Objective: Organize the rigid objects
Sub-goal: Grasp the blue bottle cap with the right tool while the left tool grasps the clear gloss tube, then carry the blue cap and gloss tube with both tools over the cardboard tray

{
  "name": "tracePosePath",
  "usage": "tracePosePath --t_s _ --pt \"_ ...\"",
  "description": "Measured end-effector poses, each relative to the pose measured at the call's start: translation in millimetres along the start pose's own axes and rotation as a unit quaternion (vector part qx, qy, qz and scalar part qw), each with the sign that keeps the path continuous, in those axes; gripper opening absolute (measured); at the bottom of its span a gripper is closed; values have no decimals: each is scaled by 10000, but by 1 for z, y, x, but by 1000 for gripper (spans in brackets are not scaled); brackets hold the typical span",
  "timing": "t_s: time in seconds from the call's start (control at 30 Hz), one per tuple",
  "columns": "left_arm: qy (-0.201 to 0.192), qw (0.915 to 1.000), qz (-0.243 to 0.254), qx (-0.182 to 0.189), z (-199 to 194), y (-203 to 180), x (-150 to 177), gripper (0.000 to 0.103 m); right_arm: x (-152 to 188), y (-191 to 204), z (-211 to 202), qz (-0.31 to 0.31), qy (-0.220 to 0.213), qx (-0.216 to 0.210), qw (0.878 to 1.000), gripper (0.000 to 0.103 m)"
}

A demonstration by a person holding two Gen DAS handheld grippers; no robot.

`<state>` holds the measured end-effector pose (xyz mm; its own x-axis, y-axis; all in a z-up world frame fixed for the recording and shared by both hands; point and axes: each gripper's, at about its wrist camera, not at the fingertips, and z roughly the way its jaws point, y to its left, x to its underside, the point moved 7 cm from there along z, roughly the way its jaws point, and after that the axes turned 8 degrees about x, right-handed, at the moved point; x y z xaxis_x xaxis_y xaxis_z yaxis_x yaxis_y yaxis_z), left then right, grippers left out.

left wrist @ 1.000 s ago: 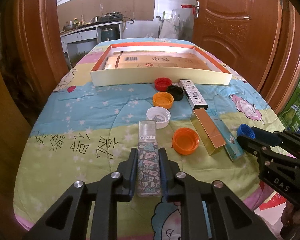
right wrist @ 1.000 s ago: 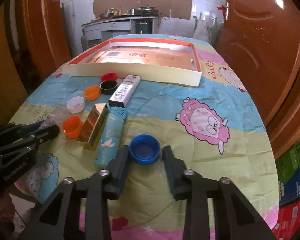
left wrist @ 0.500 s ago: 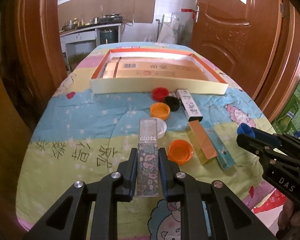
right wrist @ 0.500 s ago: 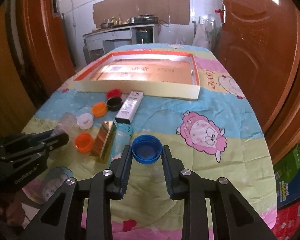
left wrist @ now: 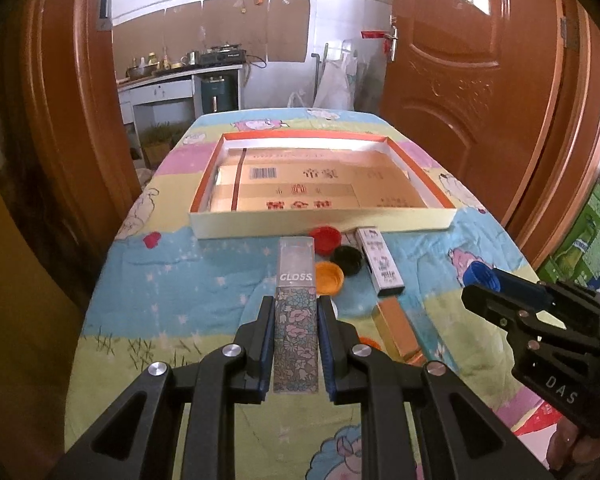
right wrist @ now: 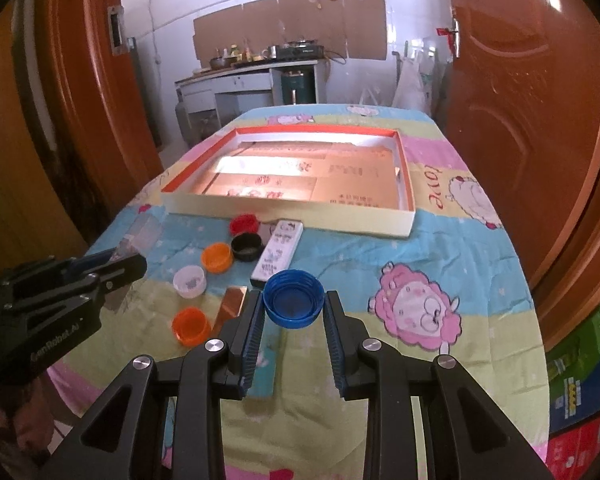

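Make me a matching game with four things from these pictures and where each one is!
Things:
1. blue cap
2. flowery GLOSS box
3. red cap
4. white cap

Places:
A. closest to the big tray
B. between the left gripper's fingers
C. on the blanket beside an orange cap
D. between the right gripper's fingers

Pairs: 1-D, 2-B, 3-A, 4-C

A cartoon-printed quilt is spread over the table. Brown wooden doors are seen at both sides, and a kitchen counter crowded with pots is set against the far white wall.
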<state>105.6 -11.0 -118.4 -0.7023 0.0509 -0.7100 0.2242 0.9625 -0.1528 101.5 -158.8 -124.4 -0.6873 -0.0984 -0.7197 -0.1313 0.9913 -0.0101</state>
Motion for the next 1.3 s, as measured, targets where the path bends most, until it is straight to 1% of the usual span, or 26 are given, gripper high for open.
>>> tracePosePath --t_s 0.23,0.6,0.87,1.03,1.1,1.3 --pt "1 10000 -43 32 7 3 -25 20 -21 -5 4 2 -128 3 9999 31" --pt "-50 10000 -6 -23 21 1 -66 20 -62 -14 15 -96 -303 7 9995 31" --pt "-8 10000 -54 -24 37 2 -95 20 -90 -17 31 -31 -245 -107 9996 31" --pt "-4 10000 1 -55 47 2 -115 20 -109 -16 43 -5 -218 -187 9996 31" --pt "19 10000 5 -85 53 3 -121 20 -119 -17 53 -56 -215 -170 9996 31" --pt "210 9997 -77 -123 82 13 -137 20 -134 -18 83 -176 -97 -164 9997 31"
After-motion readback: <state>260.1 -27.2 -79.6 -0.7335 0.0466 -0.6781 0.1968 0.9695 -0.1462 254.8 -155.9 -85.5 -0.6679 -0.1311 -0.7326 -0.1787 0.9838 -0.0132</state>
